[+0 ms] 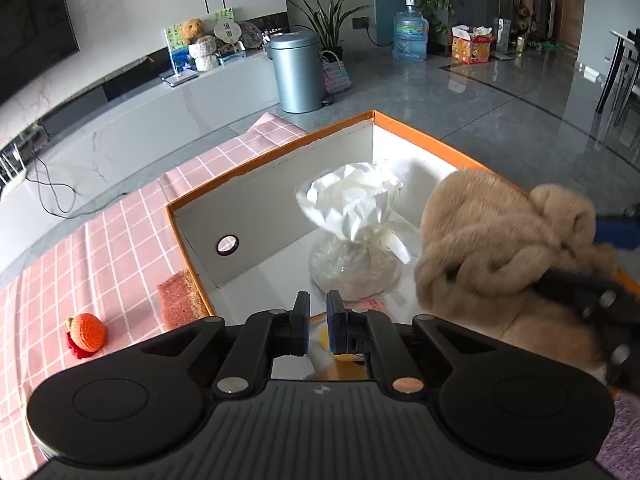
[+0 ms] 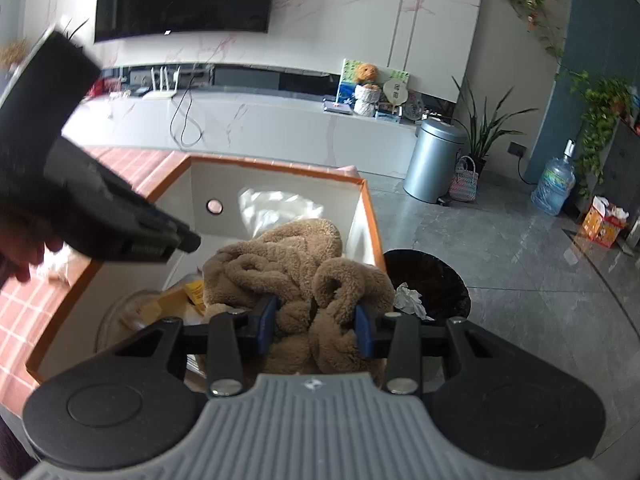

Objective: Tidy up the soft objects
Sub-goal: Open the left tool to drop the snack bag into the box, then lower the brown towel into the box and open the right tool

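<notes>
Plush fabric (image 2: pixel 296 280): tan, fluffy, bunched; it hangs over the orange-rimmed box (image 2: pixel 372 216), toward the box's 3 o'clock side in the left wrist view.
Right tool (image 2: pixel 316 326): clamped on a fold of the plush, blue pads sunk into the pile on both sides.
Left tool (image 1: pixel 318 320): fingers drawn together with nothing between them, poised over the box's near edge at 6 o'clock.
Box contents: a tied white bag (image 1: pixel 356 232) stands at centre, touching the plush; yellow items lie low at the near end, partly hidden.
Worktop (image 1: pixel 100 248): pink checked cloth; a crocheted orange fruit (image 1: pixel 86 332) and a pink sponge (image 1: pixel 180 300) wait outside at 9 o'clock.
Step in hand: probably settling the plush into the box.
Doing it well: lower it into the free space at 3 o'clock, clear of the bag, and part the pads only once the bulk rests inside the rim so nothing spills over.
</notes>
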Demonstrator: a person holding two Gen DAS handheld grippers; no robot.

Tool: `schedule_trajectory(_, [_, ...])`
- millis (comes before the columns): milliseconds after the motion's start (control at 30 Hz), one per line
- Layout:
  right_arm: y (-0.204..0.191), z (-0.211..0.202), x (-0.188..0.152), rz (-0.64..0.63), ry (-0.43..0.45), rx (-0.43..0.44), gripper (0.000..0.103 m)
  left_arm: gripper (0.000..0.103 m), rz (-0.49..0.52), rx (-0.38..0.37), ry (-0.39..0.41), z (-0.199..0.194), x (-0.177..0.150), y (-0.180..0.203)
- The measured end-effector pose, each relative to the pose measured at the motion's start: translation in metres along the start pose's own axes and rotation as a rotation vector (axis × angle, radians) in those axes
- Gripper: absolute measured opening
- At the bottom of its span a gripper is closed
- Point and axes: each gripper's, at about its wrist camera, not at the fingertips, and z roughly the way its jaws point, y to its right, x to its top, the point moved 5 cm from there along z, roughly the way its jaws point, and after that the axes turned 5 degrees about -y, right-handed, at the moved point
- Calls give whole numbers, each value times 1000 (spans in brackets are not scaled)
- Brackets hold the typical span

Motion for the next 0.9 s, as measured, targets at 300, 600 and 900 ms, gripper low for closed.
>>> schedule_trajectory(300, [-19, 15, 10, -83, -43, 38, 40, 19, -124, -50, 87, -35, -8, -30])
schedule_trajectory(600, [-51, 39, 34, -28, -49, 109, 40, 34, -305, -38, 150, -54, -20, -75])
schedule_trajectory(900, [-71, 89, 60, 63, -117, 136, 40, 40, -386, -32, 152, -46, -40, -101])
